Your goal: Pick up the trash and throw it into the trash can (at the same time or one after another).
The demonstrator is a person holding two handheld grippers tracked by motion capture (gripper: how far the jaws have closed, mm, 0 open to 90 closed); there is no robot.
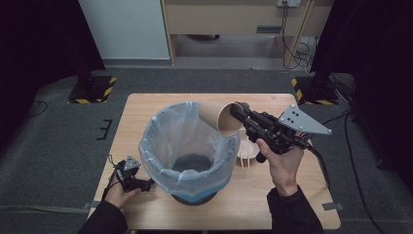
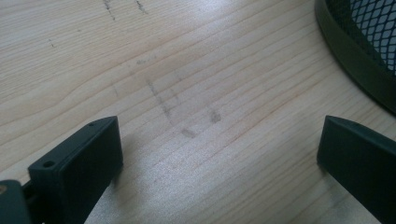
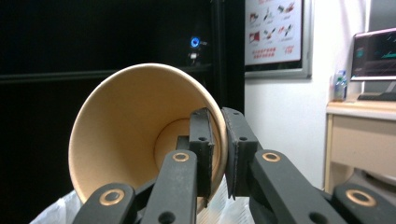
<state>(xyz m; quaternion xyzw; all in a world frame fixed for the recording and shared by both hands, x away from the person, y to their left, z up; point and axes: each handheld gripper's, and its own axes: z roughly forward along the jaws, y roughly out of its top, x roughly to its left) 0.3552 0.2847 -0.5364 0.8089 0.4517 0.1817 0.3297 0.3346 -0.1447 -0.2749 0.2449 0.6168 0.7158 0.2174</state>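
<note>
A brown paper cup (image 1: 220,118) hangs tilted on its side above the right rim of a mesh waste bin lined with a clear plastic bag (image 1: 160,141). My right gripper (image 1: 238,111) is shut on the cup's wall. In the right gripper view one jaw sits inside the cup (image 3: 126,130) and the other outside, with the right gripper (image 3: 218,149) pinching the rim. My left gripper (image 1: 146,184) rests low on the table at the bin's left foot. In the left gripper view the left gripper (image 2: 219,149) stands open with only bare wood between its jaws.
The bin stands mid-table on a light wooden table (image 1: 292,204); its dark base ring (image 2: 355,60) lies close to the left gripper. A white plastic item (image 1: 247,148) lies just right of the bin. A strip of the bag (image 3: 56,212) shows below the cup.
</note>
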